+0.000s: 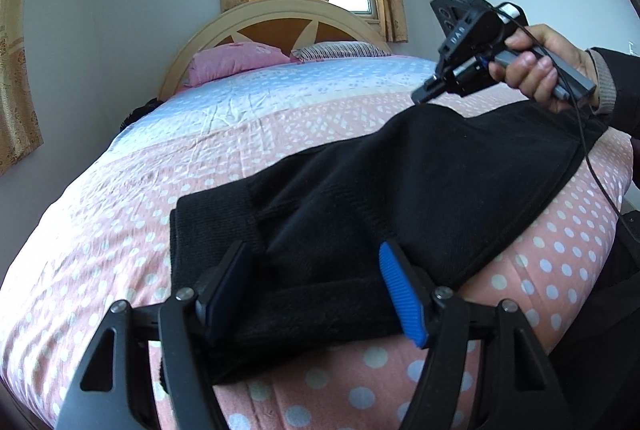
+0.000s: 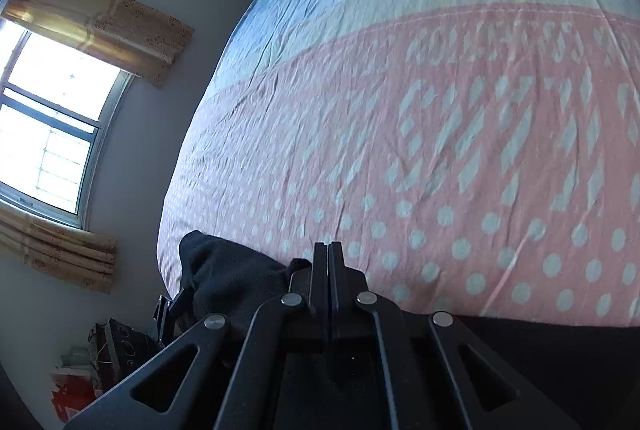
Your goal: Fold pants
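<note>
Black pants [image 1: 400, 181] lie across the near part of the bed [image 1: 280, 117]. My left gripper [image 1: 312, 290] stands open at their near end. Its blue pads [image 1: 400, 294] straddle a folded band of the fabric without pressing on it. At the far edge a hand [image 1: 540, 69] holds my right gripper [image 1: 420, 97] pointing down, and the cloth rises to a small peak at its tips. In the right wrist view the right gripper [image 2: 328, 254] has its fingers tight together, with the pants [image 2: 232, 282] bunched beside and beneath them.
The pink dotted sheet [image 2: 440, 149] stretches far beyond the pants. A pink pillow [image 1: 236, 61] and a striped pillow [image 1: 340, 49] lean on the headboard [image 1: 272, 25]. A cable [image 1: 588, 149] hangs from the right gripper. Clutter [image 2: 72, 382] sits on the floor beside the bed.
</note>
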{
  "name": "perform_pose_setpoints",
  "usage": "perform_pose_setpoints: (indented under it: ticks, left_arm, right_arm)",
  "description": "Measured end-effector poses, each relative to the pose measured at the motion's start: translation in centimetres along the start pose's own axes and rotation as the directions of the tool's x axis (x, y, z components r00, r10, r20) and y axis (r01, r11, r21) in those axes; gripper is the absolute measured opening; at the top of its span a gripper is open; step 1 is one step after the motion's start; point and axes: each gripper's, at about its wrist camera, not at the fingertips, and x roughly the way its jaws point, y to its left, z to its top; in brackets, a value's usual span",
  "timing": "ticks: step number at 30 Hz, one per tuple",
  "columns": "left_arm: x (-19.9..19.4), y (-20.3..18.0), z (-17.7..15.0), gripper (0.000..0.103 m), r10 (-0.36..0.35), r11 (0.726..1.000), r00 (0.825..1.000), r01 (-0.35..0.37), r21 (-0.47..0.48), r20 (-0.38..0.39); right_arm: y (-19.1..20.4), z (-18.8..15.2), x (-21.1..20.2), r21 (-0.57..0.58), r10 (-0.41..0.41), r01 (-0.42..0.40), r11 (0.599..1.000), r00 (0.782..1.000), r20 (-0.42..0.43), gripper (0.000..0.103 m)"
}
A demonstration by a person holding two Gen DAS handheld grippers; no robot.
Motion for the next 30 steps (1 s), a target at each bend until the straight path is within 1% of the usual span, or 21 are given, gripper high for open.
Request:
perform_pose_setpoints:
  ticks: [1, 2, 3, 4, 5, 6, 7, 8, 9, 10, 13, 15, 16, 17, 19, 21, 24, 26, 27, 30]
  left_arm:
    - [0.0, 0.0, 0.0, 0.071, 0.001, 1.000, 1.000, -0.001, -0.002, 0.002]
    - [0.0, 0.0, 0.0, 0.071, 0.002, 1.000, 1.000, -0.002, -0.003, 0.003]
    - [0.0, -0.1, 0.0, 0.071, 0.003, 1.000, 1.000, -0.003, -0.002, 0.004]
    - [0.0, -0.1, 0.0, 0.071, 0.003, 1.000, 1.000, -0.003, -0.002, 0.003]
    - [-0.1, -0.1, 0.0, 0.071, 0.002, 1.000, 1.000, -0.002, -0.001, 0.003]
    - [0.0, -0.1, 0.0, 0.071, 0.000, 1.000, 1.000, 0.000, 0.000, 0.002]
    - [0.0, 0.0, 0.0, 0.071, -0.001, 1.000, 1.000, 0.001, 0.002, 0.003]
    - [-0.1, -0.1, 0.0, 0.071, -0.003, 1.000, 1.000, 0.003, 0.005, 0.005]
    - [-0.1, 0.0, 0.0, 0.071, -0.004, 1.000, 1.000, 0.004, 0.007, 0.007]
    - [-0.1, 0.0, -0.1, 0.071, -0.005, 1.000, 1.000, 0.005, 0.008, 0.010]
    - [-0.2, -0.1, -0.2, 0.071, -0.003, 1.000, 1.000, 0.003, 0.012, 0.018]
    - [-0.2, -0.2, -0.2, 0.071, -0.002, 1.000, 1.000, 0.002, 0.014, 0.019]
    - [-0.2, -0.2, -0.2, 0.071, -0.002, 1.000, 1.000, 0.001, 0.014, 0.018]
    - [-0.2, -0.2, -0.2, 0.071, -0.002, 1.000, 1.000, 0.001, 0.014, 0.019]
    - [-0.2, -0.3, -0.2, 0.071, -0.002, 1.000, 1.000, 0.002, 0.014, 0.021]
    - [-0.2, -0.3, -0.3, 0.071, -0.002, 1.000, 1.000, 0.002, 0.014, 0.023]
    - [-0.2, -0.4, -0.3, 0.071, -0.003, 1.000, 1.000, 0.003, 0.013, 0.027]
    - [-0.3, -0.3, -0.4, 0.071, -0.001, 1.000, 1.000, 0.001, 0.012, 0.031]
    - [-0.3, -0.3, -0.5, 0.071, -0.001, 1.000, 0.999, 0.001, 0.011, 0.036]
    - [-0.4, -0.4, -0.7, 0.071, 0.002, 1.000, 0.999, -0.002, 0.010, 0.051]
  right_arm:
    - [0.1, -0.1, 0.3, 0.004, 0.003, -0.003, 1.000, 1.000, -0.005, 0.017]
    - [0.1, -0.1, 0.4, 0.011, 0.007, -0.007, 1.000, 1.000, -0.007, 0.039]
    - [0.1, -0.1, 0.5, 0.022, 0.016, -0.016, 1.000, 1.000, -0.002, 0.049]
    - [-0.2, -0.2, 0.4, 0.037, 0.028, -0.028, 0.999, 1.000, 0.004, 0.056]
    - [-0.2, -0.1, 0.4, 0.050, 0.046, -0.046, 0.998, 0.999, 0.009, 0.056]
    - [-0.1, -0.1, 0.4, 0.047, 0.048, -0.048, 0.998, 0.999, 0.006, 0.055]
    - [0.1, -0.1, 0.5, 0.036, 0.037, -0.037, 0.999, 0.999, -0.006, 0.046]
    - [0.0, -0.3, 0.5, 0.032, 0.033, -0.032, 0.999, 0.999, -0.017, 0.032]
    - [-0.2, -0.3, 0.7, 0.038, 0.031, -0.029, 0.999, 0.999, -0.029, 0.027]
    - [-0.2, -0.2, 1.0, 0.050, 0.037, -0.035, 0.998, 0.998, -0.041, 0.024]
    - [-0.2, -0.2, 1.7, 0.082, 0.065, -0.059, 0.995, 0.995, -0.070, 0.024]
    - [-0.3, -0.1, 2.5, 0.107, 0.044, -0.034, 0.994, 0.994, -0.099, 0.024]
    - [-0.4, 0.0, 2.8, 0.113, 0.047, -0.034, 0.993, 0.993, -0.113, 0.024]
    - [-0.3, -0.1, 3.0, 0.107, 0.040, -0.028, 0.994, 0.993, -0.115, 0.022]
    - [0.5, -0.3, 3.0, 0.063, 0.008, -0.002, 0.998, 0.995, -0.100, 0.004]
    - [1.4, -0.7, 2.4, 0.027, -0.012, 0.014, 1.000, 0.998, -0.065, 0.003]
    - [3.0, -0.4, 0.5, -0.016, -0.016, 0.016, 1.000, 1.000, 0.027, 0.002]
    - [3.0, 0.3, -0.7, -0.006, -0.012, 0.012, 1.000, 0.997, 0.079, 0.001]
    - [2.8, 0.7, -0.8, -0.003, -0.024, 0.024, 1.000, 0.996, 0.086, 0.001]
    - [1.1, 0.9, 0.9, 0.028, -0.078, 0.077, 0.997, 0.996, 0.053, 0.001]
